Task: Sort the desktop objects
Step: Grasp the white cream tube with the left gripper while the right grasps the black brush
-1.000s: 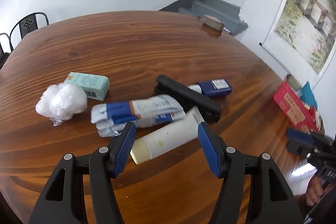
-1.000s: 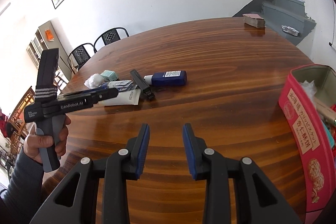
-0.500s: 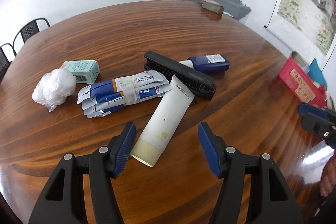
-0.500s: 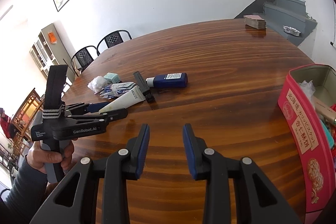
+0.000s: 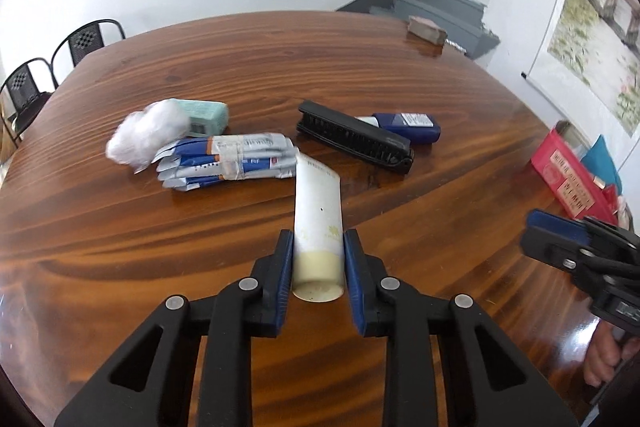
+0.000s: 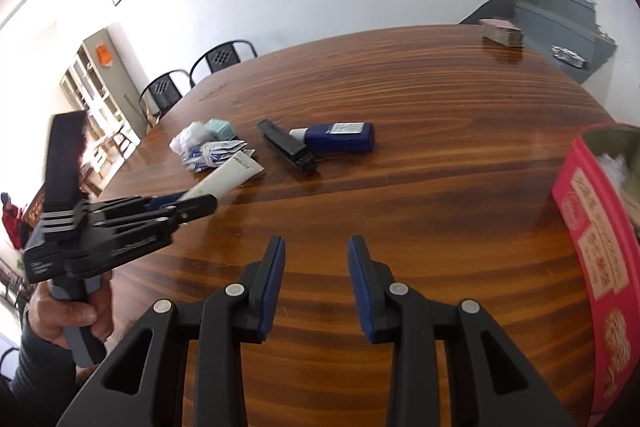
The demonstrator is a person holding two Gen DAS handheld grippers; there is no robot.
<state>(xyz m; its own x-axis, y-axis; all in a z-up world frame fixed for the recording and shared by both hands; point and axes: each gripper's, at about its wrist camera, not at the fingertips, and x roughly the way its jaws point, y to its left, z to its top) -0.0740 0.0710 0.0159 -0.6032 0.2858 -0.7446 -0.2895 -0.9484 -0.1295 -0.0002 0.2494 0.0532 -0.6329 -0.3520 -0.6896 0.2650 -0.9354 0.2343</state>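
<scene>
the red tin (image 6: 588, 239) stands at the right edge of the desk (image 6: 420, 155), its lid off; inside it shows something white and crumpled, and the rest of what it holds is too hidden to name. in the left wrist view a blue thing sticks up from the tin.

the white tube (image 5: 318, 215) lies on the desk, well apart from the tin. its long axis runs away from the left tool (image 5: 318, 267): the cream-coloured cap end is near the tool and the flat crimped end points toward the black brush (image 5: 354, 135). the tube is white with faint print and a small dark spot on its side.

the left tool is closed on the cap end of the tube, one blue pad touching each side. the right tool (image 6: 316, 273) is between the tube and the tin, above bare wood, its two blue pads apart and holding nothing.

farther from the tin than the tube lie a taped bundle of blue and silver sachets (image 5: 226, 163), a white plastic wad (image 5: 146, 135) and a pale green box (image 5: 206, 115). the black brush lies just beyond the crimped end, and a dark blue bottle (image 5: 408, 127) lies just behind the brush.
</scene>
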